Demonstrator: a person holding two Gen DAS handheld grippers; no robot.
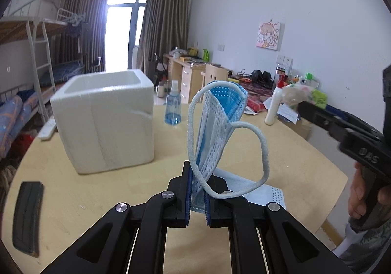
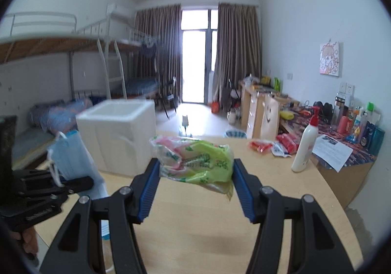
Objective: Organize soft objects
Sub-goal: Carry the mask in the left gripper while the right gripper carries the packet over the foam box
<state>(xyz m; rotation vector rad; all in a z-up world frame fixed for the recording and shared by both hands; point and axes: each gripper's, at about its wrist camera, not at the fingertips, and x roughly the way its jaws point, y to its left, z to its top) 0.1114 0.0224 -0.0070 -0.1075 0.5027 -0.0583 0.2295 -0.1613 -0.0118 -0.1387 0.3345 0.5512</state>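
Standing open-topped, white foam box [image 1: 105, 122]

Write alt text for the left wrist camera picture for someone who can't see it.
The left hand-held gripper is shut on a blue pleated disposable face mask, held above a round light wooden table. A white open-topped foam box stands behind on the left, and a second blue face mask lies flat beneath.

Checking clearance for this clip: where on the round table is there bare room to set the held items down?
Bare wood lies between the white foam box and the lotion bottle, in front of the spray bottle, and along the table's near edge. It is crowded by the red packets and paper at the right, and a second mask lies under the left hand-held gripper.
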